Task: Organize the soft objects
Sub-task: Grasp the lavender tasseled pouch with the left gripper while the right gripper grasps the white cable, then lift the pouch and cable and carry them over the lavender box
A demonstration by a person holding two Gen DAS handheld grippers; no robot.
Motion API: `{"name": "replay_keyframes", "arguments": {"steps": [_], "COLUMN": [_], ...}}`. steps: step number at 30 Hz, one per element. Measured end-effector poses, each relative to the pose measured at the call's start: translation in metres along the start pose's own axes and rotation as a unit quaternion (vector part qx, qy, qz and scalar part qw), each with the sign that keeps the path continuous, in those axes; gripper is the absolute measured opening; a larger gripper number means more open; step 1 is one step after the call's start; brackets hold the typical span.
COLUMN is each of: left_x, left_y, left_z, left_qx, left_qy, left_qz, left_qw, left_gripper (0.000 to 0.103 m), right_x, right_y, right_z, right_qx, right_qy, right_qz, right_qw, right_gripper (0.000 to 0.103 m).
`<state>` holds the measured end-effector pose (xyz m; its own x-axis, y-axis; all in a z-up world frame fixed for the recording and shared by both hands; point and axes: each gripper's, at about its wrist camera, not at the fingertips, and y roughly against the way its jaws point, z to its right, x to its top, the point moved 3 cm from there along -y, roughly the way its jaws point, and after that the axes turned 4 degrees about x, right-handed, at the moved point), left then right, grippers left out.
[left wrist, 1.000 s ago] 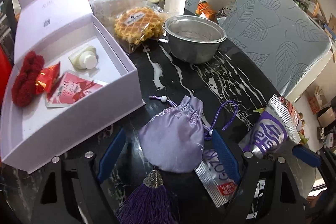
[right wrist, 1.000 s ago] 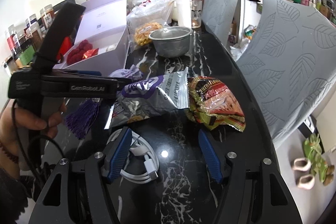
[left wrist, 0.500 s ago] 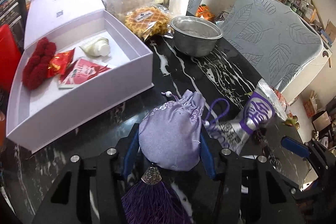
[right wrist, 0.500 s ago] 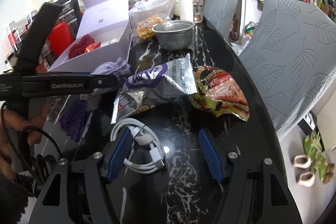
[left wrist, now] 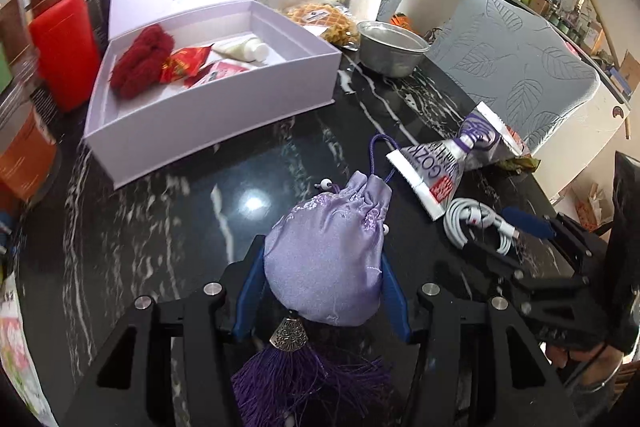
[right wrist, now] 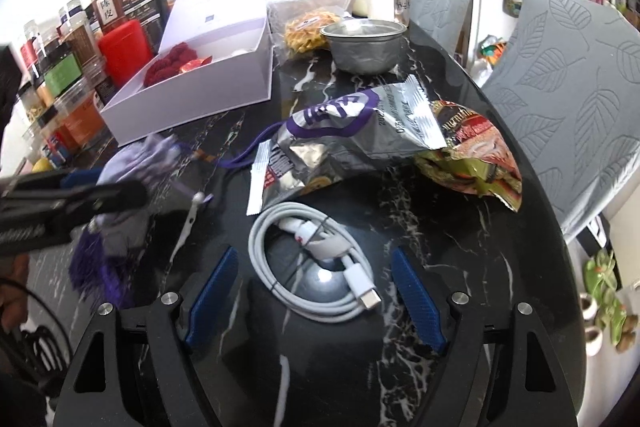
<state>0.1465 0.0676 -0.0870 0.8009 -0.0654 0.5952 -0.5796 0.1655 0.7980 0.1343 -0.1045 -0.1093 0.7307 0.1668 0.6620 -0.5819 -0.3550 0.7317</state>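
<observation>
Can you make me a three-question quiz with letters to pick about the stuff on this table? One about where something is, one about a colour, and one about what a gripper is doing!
1. Where is the fuzzy red thing?
A. in the open box
B. in the metal bowl
C. on a chair

2. What colour is the pouch?
A. green
B. lilac
C. yellow

3. What is the left gripper doing?
A. squeezing the pouch
B. holding the white cable
C. holding nothing

Answers: 1 A, it lies inside the box walls. 2 B, pale purple cloth with a darker tassel. 3 A, both blue pads press the pouch's sides.
</observation>
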Motion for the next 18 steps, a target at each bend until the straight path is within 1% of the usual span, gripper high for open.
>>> {"name": "replay_keyframes", "arguments": {"steps": [2,3,5,7,9,11,15,18], "left_x": [-0.008,-0.012,-0.017,-0.022,-0.026,-0.030,-0.039,-0.042], "left_y": [0.005,0.008,0.011,0.013,0.012,0.011,0.003,0.004], "left_z": [-0.006,-0.008,-0.012,-0.014,-0.015,-0.017,-0.017,-0.016], "left_qx": [0.005,0.009,0.015,0.021,0.024,0.024,0.015,0.022], "left_qy": [0.006,0.009,0.013,0.014,0.013,0.014,0.022,0.020], "left_qz": [0.001,0.003,0.006,0.006,0.005,0.000,-0.019,-0.010], "left_qw": [1.0000,0.9999,0.9998,0.9997,0.9996,0.9996,0.9995,0.9995], "left_gripper": [0.052,0.052,0.052,0.052,0.052,0.052,0.052,0.053], "right_x": [-0.001,-0.001,-0.002,-0.004,-0.005,-0.007,-0.013,-0.020], "right_y": [-0.002,-0.002,-0.004,-0.006,-0.005,-0.002,0.005,0.010], "right_z": [-0.003,-0.006,-0.011,-0.015,-0.016,-0.017,-0.022,-0.028], "right_qx": [0.003,-0.003,-0.026,-0.042,-0.044,-0.034,0.005,0.018], "right_qy": [0.008,0.015,0.032,0.047,0.048,0.053,0.047,0.054], "right_qz": [0.002,0.002,0.002,0.003,0.004,-0.002,-0.019,-0.027], "right_qw": [1.000,1.000,0.999,0.998,0.998,0.998,0.999,0.998], "right_gripper": [0.079,0.078,0.064,0.063,0.061,0.059,0.059,0.059]}}
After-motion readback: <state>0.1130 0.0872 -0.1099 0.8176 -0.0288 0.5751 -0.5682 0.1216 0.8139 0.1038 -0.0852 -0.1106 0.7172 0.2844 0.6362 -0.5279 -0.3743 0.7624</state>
